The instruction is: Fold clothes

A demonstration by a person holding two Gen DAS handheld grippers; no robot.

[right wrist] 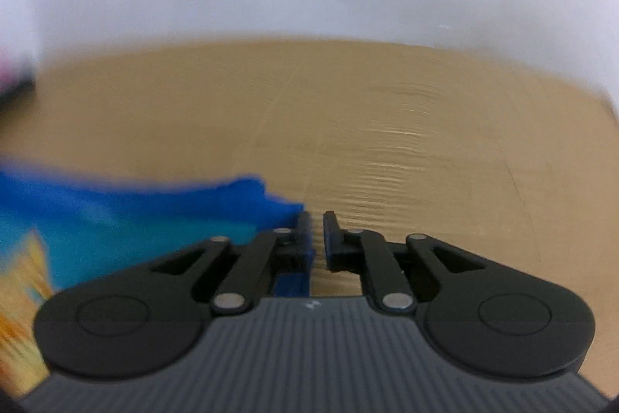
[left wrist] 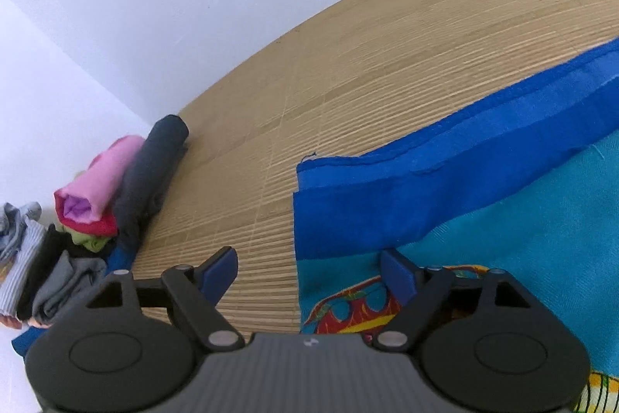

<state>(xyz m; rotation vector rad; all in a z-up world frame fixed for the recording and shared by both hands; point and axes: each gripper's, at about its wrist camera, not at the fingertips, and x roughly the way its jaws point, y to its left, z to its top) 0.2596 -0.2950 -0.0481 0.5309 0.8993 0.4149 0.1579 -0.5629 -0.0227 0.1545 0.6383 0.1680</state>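
Matt cloth on a ribbed slatted mat

The shirt is soft matt knit cloth with a glossy print; the mat looks like fine bamboo slats; the left gripper is matt black plastic with metal pins.

Looks like a home, prob. a bedroom corner: woven bamboo mat spread as the work surface, plain white wall behind it at 12 o'clock, and a pile of folded and rolled clothes stacked at 9 o'clock by the wall.
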